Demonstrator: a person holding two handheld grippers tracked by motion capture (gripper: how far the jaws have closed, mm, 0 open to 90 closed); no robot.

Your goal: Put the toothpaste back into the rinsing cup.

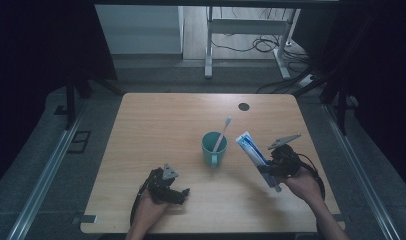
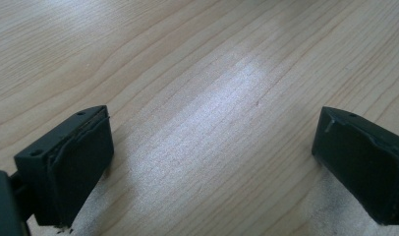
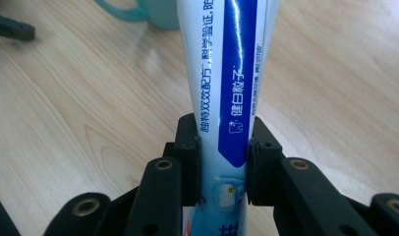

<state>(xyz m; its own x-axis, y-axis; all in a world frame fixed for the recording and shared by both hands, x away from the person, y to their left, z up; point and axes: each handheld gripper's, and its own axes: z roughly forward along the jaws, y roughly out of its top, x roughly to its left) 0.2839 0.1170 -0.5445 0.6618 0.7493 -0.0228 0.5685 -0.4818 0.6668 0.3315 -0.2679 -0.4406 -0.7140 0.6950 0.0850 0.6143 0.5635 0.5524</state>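
I grip toothpaste tube [image 3: 222, 93] in right gripper [image 3: 222, 169] | left gripper [image 2: 210, 162] open, idle | I'd tilt tube toward cup [image 1: 211, 148], frame centre, avoiding toothbrush [image 1: 222, 134].

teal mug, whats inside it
A toothbrush with a pale handle stands slanted in the teal mug, bristle head up past the rim. The mug's wall hides its lower end and the bottom.

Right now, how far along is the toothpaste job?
Done: the toothbrush already stands in the teal cup. In hand: the right claw is clamped on the toothpaste tube, lifted beside the cup. Left: the tube probably goes into the cup next. The left claw sits open over the table.
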